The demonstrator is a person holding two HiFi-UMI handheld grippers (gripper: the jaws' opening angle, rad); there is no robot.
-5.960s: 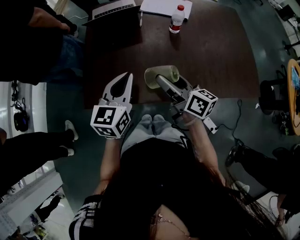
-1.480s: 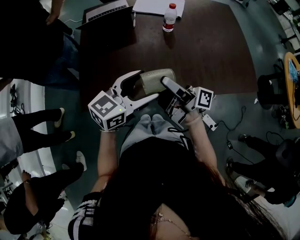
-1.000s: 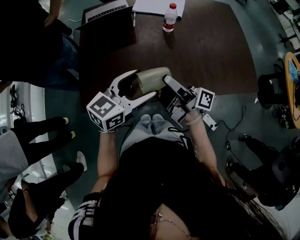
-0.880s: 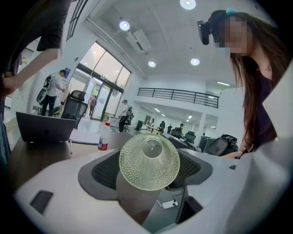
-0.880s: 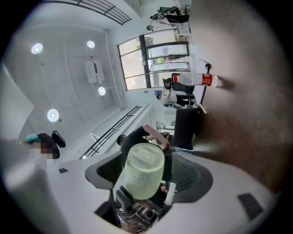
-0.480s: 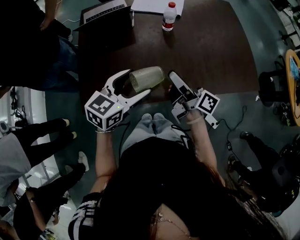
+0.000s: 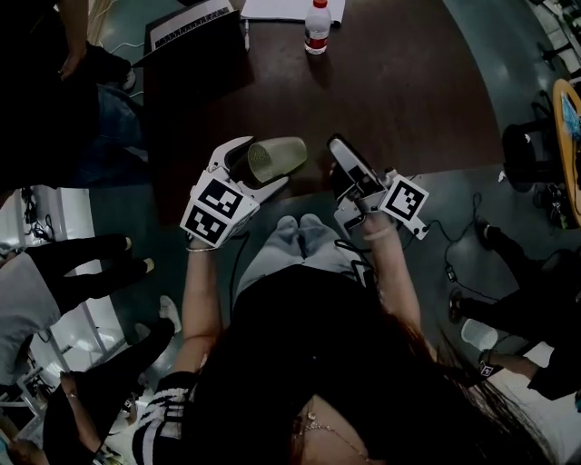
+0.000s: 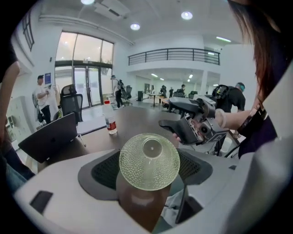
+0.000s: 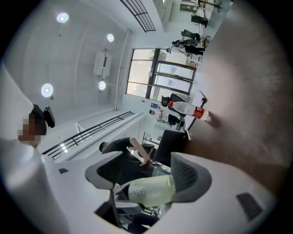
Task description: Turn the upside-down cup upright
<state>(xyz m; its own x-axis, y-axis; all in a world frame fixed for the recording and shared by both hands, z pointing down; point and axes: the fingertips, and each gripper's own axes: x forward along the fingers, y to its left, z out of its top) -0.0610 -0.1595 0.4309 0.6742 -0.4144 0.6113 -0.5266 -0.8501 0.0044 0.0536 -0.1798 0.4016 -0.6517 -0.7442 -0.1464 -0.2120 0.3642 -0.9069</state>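
Dark tabletop (image 7: 408, 100) with a laptop (image 7: 186, 23) at the far left edge, neither in play. Left gripper (image 7: 263, 165) is clamped on the cup (image 7: 277, 159), one jaw on each side of its wall, and holds it in the air above the near edge of the tabletop. Right gripper (image 7: 341, 153) is just beside the cup, not touching it, with its jaws apart. Its own view shows the cup through the gap, but nothing is gripped there, so I read it as empty. The cup is on its side: the left gripper view looks straight at the dimpled closed base, so the mouth points away from that gripper, roughly toward the right gripper. The head view is dim, so exact tilt is hard to call, maybe a bit past horizontal. Water bottle (image 7: 316, 25) stands well apart at the far edge. My read is that we're mid-flip, about half the rotation done, cup not yet upright. Next move: roll the left wrist until the mouth faces up, lower the base flat onto the tabletop, then open the jaws. Don't slacken the squeeze during the roll, because the textured wall could slip. The right gripper isn't needed unless the cup wobbles on set-down.
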